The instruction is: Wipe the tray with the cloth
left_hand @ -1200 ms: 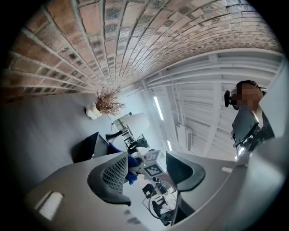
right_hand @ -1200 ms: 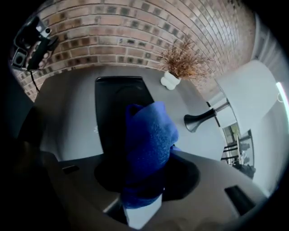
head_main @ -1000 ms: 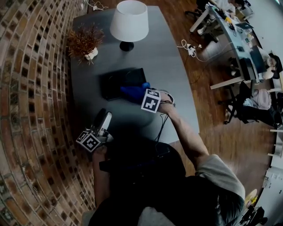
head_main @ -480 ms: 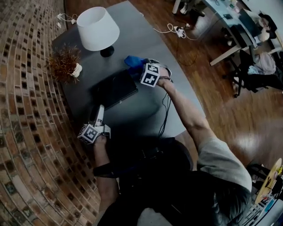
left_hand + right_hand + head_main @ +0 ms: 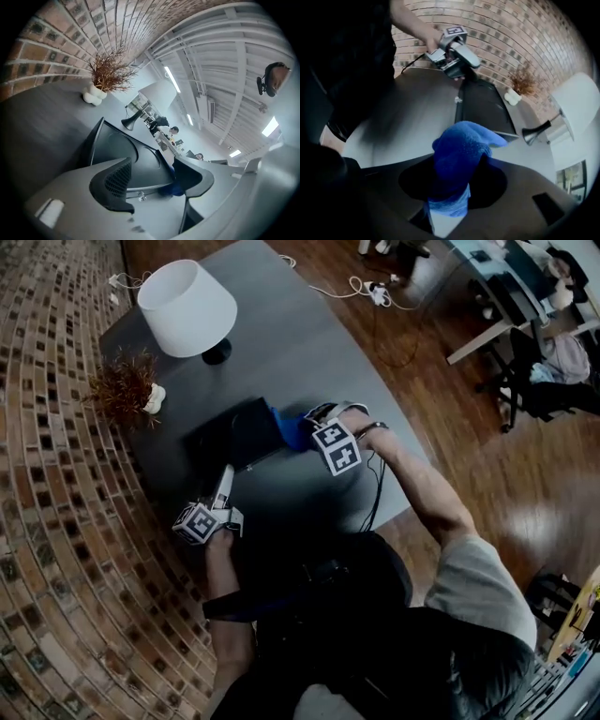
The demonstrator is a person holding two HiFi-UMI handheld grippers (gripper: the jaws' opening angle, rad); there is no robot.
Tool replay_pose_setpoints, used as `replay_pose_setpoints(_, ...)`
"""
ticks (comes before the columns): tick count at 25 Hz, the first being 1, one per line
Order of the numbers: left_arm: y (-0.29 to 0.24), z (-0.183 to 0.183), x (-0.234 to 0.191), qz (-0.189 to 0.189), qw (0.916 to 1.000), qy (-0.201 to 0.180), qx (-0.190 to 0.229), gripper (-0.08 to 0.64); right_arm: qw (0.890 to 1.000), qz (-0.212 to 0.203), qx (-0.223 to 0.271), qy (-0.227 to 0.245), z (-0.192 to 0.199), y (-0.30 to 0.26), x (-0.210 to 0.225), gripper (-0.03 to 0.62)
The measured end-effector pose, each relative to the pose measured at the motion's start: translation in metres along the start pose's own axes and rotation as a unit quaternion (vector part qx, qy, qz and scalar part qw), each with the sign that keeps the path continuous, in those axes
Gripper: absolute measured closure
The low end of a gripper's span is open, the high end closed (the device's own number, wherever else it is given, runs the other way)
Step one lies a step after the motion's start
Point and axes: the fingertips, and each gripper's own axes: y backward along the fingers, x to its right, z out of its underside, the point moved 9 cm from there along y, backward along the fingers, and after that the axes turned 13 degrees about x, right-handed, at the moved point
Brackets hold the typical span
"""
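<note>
- Right claw [image 5: 455, 187]: clenched on the cloth [image 5: 458, 152], which is bunched into a wad and sticks out ahead of the jaws. Judged reason: a wad gives a firm pad for rubbing.
- Cloth position: its free end sits at the edge of the tray [image 5: 230, 432] nearest this claw. Contact with the tray surface cannot be confirmed.
- Left claw [image 5: 155, 179]: released, and its jaws have just been opening. The tray's near edge lies in the gap just ahead of them, and the pads do not press on it.
- Judged reason for the left claw's place: it is low and close to the tray, on the side opposite the right claw, ready to steady the tray during wiping.
- Tray: flat on the bench [image 5: 309, 352], between the two claws.
- Beyond the tray from both claws: a lamp [image 5: 187, 306] and a plant [image 5: 124, 385], well apart from the work.
- Count: one tray, one cloth, two claws, one lamp, one plant.
</note>
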Motion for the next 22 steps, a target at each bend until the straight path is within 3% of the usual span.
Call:
replay_pose_setpoints(3,0.0,0.002,0.002,-0.013,0.9998,-0.012,0.008,0.287,0.991,0.099,-0.022,-0.084,0.031,0.007,0.053,0.43)
replay_pose_setpoints(5,0.011,-0.013,0.001,-0.038,0.9963,-0.057,0.052,0.298,0.978,0.161,-0.033,-0.128,0.042,0.006,0.093,0.43)
replay_pose_setpoints(7,0.022,-0.032,-0.003,-0.08,0.9863,-0.116,0.086,0.298,0.973,0.178,-0.028,-0.142,0.041,-0.005,0.116,0.43)
replay_pose_setpoints(9,0.022,-0.035,-0.015,-0.111,0.9816,-0.146,0.053,0.273,0.981,0.156,-0.026,-0.112,0.031,-0.024,0.118,0.43)
replay_pose_setpoints(12,0.015,-0.02,-0.033,-0.102,0.9883,-0.113,0.007,0.252,0.989,0.127,-0.061,-0.043,0.02,-0.048,0.098,0.43)
replay_pose_setpoints(16,0.018,-0.017,-0.034,-0.096,0.9912,-0.077,0.05,0.25,0.989,0.103,-0.097,0.039,-0.003,-0.038,0.045,0.43)
replay_pose_setpoints(18,0.018,-0.017,-0.034,-0.098,0.9909,-0.073,0.056,0.25,0.989,0.057,-0.101,0.095,-0.015,-0.03,0.002,0.431)
replay_pose_setpoints(20,0.018,-0.018,-0.033,-0.097,0.9912,-0.073,0.054,0.25,0.994,0.015,-0.068,0.085,-0.018,-0.019,-0.026,0.431)
replay_pose_setpoints(22,0.018,-0.019,-0.034,-0.091,0.9918,-0.074,0.05,0.25,0.998,0.044,-0.042,0.006,-0.007,-0.007,-0.016,0.431)
